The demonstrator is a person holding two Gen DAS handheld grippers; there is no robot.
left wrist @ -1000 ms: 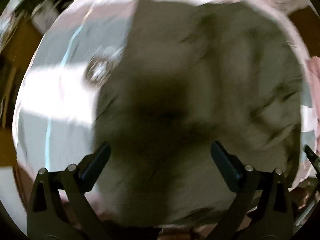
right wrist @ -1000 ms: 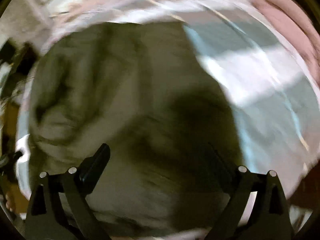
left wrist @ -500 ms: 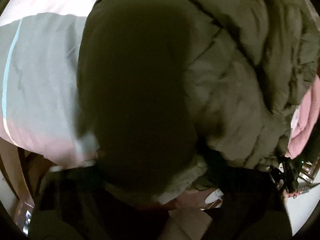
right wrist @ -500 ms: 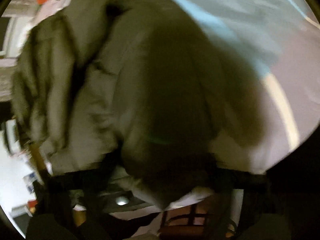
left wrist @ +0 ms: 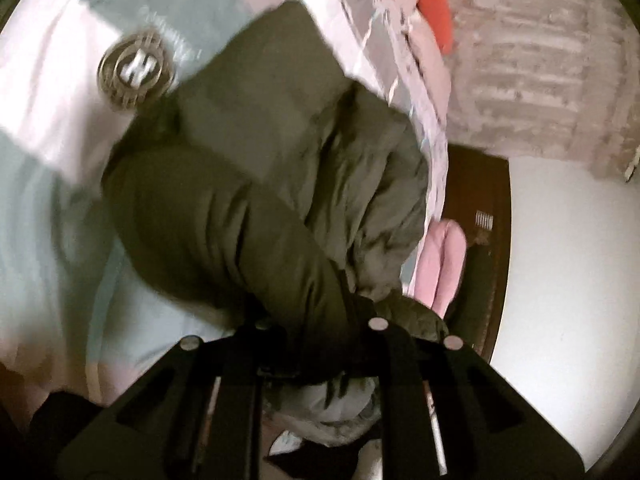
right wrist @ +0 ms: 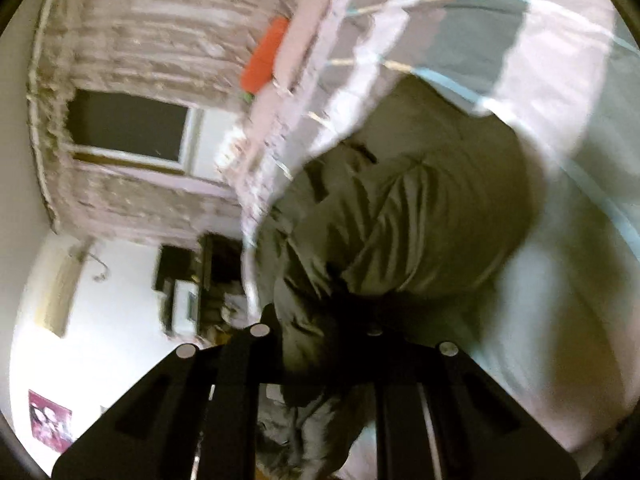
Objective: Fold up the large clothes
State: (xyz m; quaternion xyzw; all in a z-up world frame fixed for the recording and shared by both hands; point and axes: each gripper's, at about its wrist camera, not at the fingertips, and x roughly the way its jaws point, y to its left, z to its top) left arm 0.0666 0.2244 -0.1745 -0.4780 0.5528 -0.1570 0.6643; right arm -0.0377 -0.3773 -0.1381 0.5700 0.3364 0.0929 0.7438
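Jacket: an olive padded jacket [left wrist: 256, 216] is being held bunched on the bed [left wrist: 44, 216], lying below the round logo [left wrist: 136, 70] printed on the bedcover and reaching toward the bed's edge.
Left tongs: the left tongs [left wrist: 320, 356] have just been closing and are now being kept clenched on a thick fold of the jacket, with fabric showing between the jaws.
Right tongs: the right tongs [right wrist: 320, 344] have just been closing too and are being kept clenched on another bunch of the jacket [right wrist: 400, 220], cloth being pinched between the jaws.
Step in hand: a two-handed grasp of the near edge is being completed, judging by both grips; the fold itself is not yet being made.
Next move: the gripped edge is likely to need lifting and carrying across the jacket toward the logo side, both grips being kept level so the padding is not twisted.
Pose: both tongs are being pointed slightly downward at the jacket and rolled, the bed appearing slanted in each view.
Surroundings: an orange carrot toy [left wrist: 436, 20] is lying beyond the jacket, at the bed's far edge.
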